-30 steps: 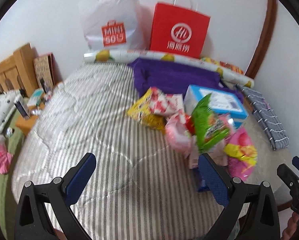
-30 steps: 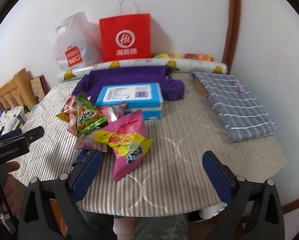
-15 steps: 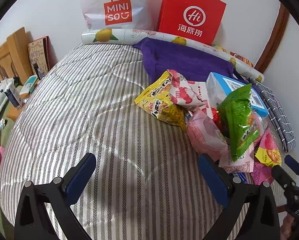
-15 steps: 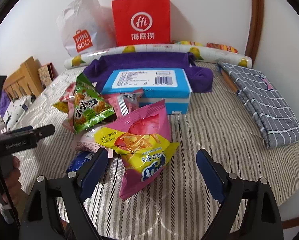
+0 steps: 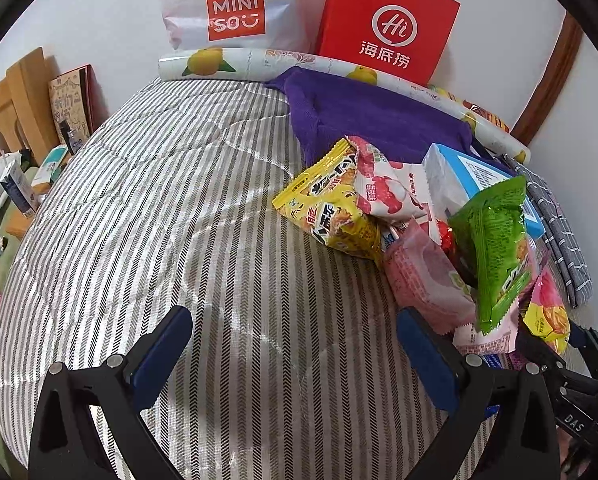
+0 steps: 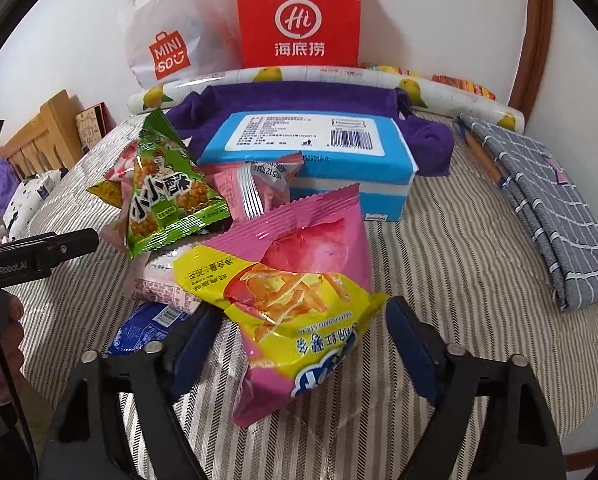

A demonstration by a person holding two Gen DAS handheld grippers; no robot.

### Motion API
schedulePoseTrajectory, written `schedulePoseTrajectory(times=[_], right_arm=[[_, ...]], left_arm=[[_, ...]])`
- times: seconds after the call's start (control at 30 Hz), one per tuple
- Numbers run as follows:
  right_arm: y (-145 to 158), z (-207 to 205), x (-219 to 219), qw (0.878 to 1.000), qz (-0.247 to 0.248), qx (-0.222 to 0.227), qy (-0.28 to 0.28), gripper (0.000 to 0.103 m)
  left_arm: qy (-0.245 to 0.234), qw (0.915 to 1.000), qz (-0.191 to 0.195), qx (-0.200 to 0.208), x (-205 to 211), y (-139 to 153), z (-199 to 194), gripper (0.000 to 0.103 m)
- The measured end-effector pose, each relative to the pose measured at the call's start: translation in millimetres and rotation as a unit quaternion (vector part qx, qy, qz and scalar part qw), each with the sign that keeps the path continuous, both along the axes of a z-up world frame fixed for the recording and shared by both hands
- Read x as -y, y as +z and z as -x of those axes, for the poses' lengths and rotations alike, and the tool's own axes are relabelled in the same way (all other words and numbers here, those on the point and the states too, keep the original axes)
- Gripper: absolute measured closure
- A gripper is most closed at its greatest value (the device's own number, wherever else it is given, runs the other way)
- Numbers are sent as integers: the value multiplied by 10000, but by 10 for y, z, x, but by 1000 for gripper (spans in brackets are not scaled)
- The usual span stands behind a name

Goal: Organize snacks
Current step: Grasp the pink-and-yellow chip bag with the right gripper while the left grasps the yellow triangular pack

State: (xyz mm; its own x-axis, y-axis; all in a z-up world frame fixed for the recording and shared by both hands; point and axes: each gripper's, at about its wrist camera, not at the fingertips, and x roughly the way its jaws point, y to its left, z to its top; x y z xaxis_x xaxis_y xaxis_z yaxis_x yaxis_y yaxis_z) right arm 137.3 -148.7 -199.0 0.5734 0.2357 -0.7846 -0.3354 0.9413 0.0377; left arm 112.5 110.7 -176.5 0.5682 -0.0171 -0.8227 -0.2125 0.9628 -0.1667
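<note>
A heap of snack bags lies on a striped cloth-covered table (image 5: 187,216). In the right wrist view a pink and yellow chip bag (image 6: 299,288) lies between the fingers of my open right gripper (image 6: 303,344). Behind it sit a green bag (image 6: 163,196), a pink wrapper (image 6: 255,188), a small blue packet (image 6: 143,330) and a blue box (image 6: 315,148). In the left wrist view my left gripper (image 5: 295,344) is open and empty over bare cloth, left of the yellow bag (image 5: 331,208), green bag (image 5: 495,240) and pale pink pack (image 5: 423,276).
A red paper bag (image 6: 299,20) and a white Miniso bag (image 6: 167,44) stand against the back wall behind a rolled lemon-print sheet (image 6: 439,96) and a purple cloth (image 6: 299,100). A folded grey checked cloth (image 6: 547,208) lies right. A wooden headboard (image 5: 7,116) stands left.
Both grippers moved forward and closer to the table. The pink and yellow bag now lies between the right fingers. The snack pile looms larger in both views.
</note>
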Motion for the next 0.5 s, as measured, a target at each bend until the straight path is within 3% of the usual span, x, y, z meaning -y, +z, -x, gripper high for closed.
schedulePoseTrajectory(times=[0.17,0.5], right_arm=[[-2,-41,21,10000,-28,1,-48,30],[187,-60,150,9998,-75,137,-121,31]], left_arm=[[-27,9999,88,83,-32,65,-43,1],[-138,9993,126,314,-5,335,-224,1]])
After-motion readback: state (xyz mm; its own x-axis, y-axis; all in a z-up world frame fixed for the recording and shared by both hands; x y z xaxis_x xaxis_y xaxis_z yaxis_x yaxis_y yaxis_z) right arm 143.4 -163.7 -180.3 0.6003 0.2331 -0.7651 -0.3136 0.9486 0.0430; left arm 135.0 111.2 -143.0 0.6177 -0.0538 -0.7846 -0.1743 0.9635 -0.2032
